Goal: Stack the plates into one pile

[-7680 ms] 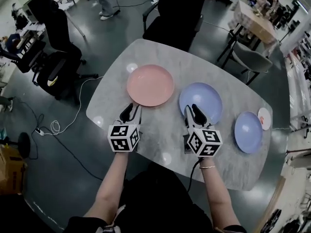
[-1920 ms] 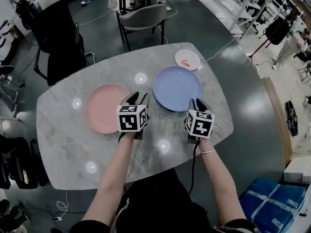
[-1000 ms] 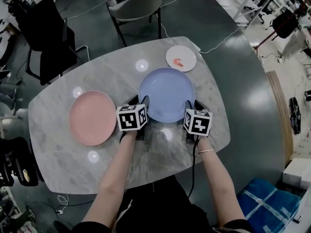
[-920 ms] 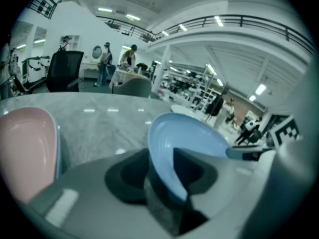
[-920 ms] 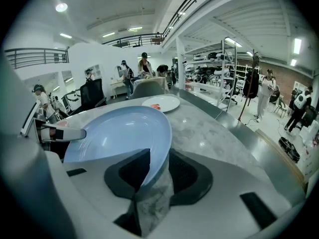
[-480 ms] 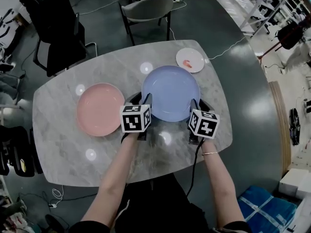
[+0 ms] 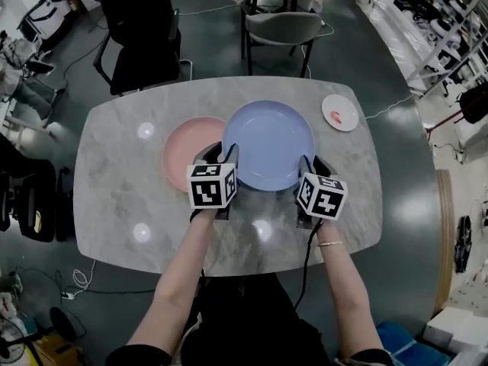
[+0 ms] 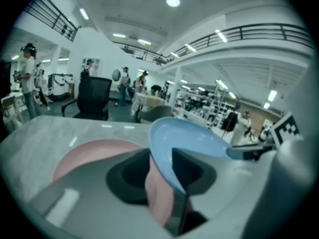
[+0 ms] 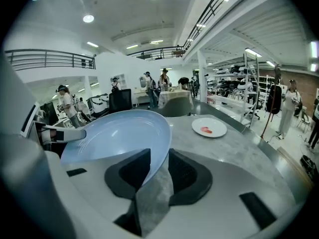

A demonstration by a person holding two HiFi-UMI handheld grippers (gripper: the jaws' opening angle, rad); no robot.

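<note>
Three plates are in view, and none of them sits squarely on another yet, so I judge the job as under way with most of it left.

I have the blue plate (image 7: 268, 143) carried between both tools. The left gripper (image 7: 219, 155) is clamped on the near-left part of its rim, which runs between the two pads in the left gripper view. The right gripper (image 7: 313, 166) has the near-right part of the rim between its pads. Its jaws are opening, though the right gripper view shows the pads against the rim.

The blue plate hangs over the middle of the table (image 7: 114, 197) and covers the right edge of the pink plate (image 7: 187, 149). It is well off-centre from the pink one, toward the right. Whether the two rims touch I cannot tell.

The small white plate (image 7: 339, 113), with a red mark on it, lies apart near the far right edge.

Being round, the blue plate has no long axis to line up. Its hollow faces up and it looks close to level from the head view. My two grips share the near edge, so the far edge is unsupported.

By my reckoning, what's left is to:
- shift the blue plate left until it is centred over the pink one
- lower it and let go
- bring the white plate over and set it on top
</note>
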